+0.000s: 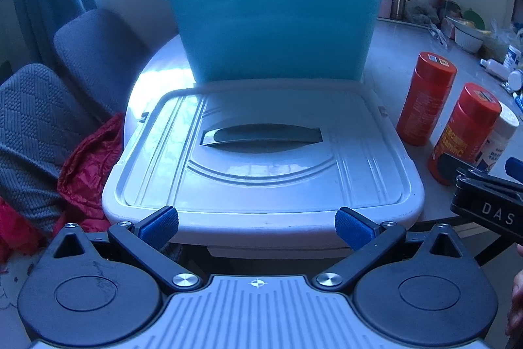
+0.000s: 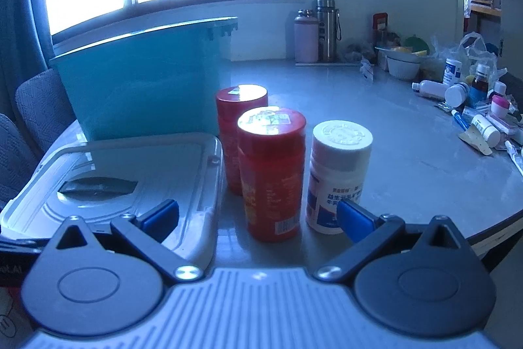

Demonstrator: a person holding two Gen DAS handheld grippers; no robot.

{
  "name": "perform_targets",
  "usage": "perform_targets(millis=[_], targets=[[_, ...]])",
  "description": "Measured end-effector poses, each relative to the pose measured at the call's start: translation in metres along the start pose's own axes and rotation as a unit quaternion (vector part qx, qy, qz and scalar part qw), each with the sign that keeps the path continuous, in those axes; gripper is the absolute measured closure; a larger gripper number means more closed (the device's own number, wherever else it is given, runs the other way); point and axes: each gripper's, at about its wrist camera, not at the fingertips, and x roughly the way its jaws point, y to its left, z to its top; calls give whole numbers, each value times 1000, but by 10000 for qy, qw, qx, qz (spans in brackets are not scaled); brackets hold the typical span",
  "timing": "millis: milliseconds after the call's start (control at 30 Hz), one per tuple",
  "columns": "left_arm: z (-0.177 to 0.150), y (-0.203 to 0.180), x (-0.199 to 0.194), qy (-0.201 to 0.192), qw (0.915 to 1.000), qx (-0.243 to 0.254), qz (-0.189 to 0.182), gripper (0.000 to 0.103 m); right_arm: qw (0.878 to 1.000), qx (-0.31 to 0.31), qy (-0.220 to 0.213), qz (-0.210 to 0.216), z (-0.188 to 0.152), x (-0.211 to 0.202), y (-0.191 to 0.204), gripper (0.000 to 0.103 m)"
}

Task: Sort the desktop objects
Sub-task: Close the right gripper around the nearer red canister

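A teal storage bin (image 1: 274, 25) stands on the round table, with its white lid (image 1: 261, 152) lying flat in front of it. My left gripper (image 1: 256, 226) is open and empty at the lid's near edge. Two red bottles (image 2: 271, 172) (image 2: 240, 133) and a white bottle (image 2: 338, 172) stand upright right of the lid (image 2: 124, 182). My right gripper (image 2: 258, 218) is open and empty just in front of the nearer red bottle. The bin also shows in the right wrist view (image 2: 140, 77). The right gripper's body shows at the left wrist view's right edge (image 1: 490, 201).
Grey chairs (image 1: 65, 80) and red cloth (image 1: 88, 165) sit left of the table. Two flasks (image 2: 318, 31) stand at the back wall. Small bottles, a bowl (image 2: 402, 64) and clutter (image 2: 474, 107) crowd the table's right side.
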Motion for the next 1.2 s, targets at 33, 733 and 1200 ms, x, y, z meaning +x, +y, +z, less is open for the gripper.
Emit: perform_targets(millis=[33,733,1200], targets=[[0,0,0,-4,10000,19,1,0,10000,-6,-17,-6,-1,1,0,0],[6,-11,-8,-107,9995,182,-248,0,9975,252,-531,-383,-11,26,0,0],[9,-8,-3,-30,9995,198,-229,0,9970,133,-654,-391,-7,35,9,0]])
